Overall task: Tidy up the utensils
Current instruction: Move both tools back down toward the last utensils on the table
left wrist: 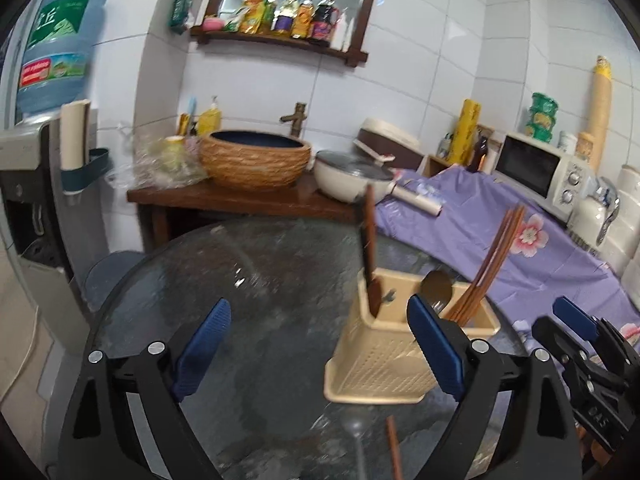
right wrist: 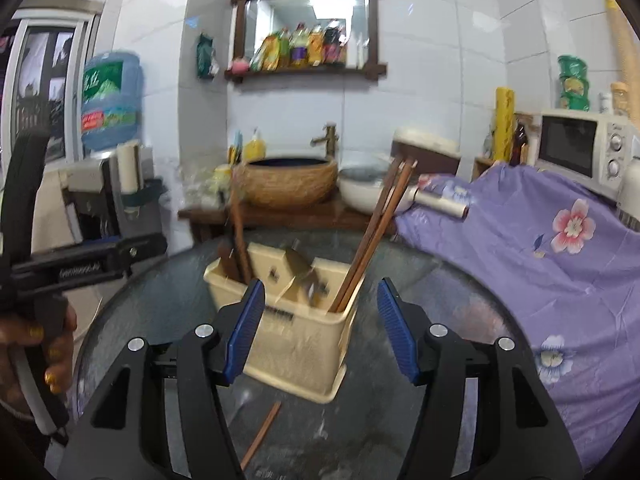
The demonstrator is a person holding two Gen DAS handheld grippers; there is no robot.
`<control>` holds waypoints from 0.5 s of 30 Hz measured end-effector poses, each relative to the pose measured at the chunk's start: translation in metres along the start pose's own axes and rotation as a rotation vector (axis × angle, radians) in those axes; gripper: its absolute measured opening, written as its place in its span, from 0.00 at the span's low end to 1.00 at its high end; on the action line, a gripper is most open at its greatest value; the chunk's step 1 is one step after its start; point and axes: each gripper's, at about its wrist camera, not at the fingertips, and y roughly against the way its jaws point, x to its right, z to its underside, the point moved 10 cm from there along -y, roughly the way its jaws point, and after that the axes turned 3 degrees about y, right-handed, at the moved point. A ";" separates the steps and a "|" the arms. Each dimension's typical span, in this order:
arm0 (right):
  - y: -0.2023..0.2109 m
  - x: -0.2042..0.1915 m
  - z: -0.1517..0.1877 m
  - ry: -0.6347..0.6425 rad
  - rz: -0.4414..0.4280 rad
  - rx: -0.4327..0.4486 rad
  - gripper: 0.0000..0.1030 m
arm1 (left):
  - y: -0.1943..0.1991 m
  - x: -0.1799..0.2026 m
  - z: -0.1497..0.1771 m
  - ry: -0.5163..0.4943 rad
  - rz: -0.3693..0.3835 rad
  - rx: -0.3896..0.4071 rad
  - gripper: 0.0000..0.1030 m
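Observation:
A beige utensil holder [left wrist: 384, 356] stands on the round glass table [left wrist: 248, 276]. It holds brown chopsticks [left wrist: 490, 264], a dark wooden-handled utensil [left wrist: 370, 248] and a metal spoon [left wrist: 436, 286]. One loose chopstick [left wrist: 394, 450] lies on the glass in front of it. My left gripper [left wrist: 320, 344] is open and empty, just left of the holder. In the right wrist view the holder [right wrist: 296, 328] sits between my open right gripper's [right wrist: 322, 328] blue pads [right wrist: 246, 328], with the chopsticks [right wrist: 376, 236] leaning right and the loose chopstick [right wrist: 262, 432] below.
A purple flowered cloth [right wrist: 540, 264] covers the counter on the right, with a microwave [right wrist: 580, 148] on it. A woven basin [left wrist: 256, 158] and a white pan [left wrist: 352, 176] sit on a wooden stand behind the table. A water dispenser [left wrist: 52, 80] stands at left.

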 end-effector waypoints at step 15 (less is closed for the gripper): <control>-0.071 -0.049 0.145 -0.051 -0.101 -0.446 0.43 | -0.038 -0.038 0.112 -0.002 -0.103 -0.251 0.85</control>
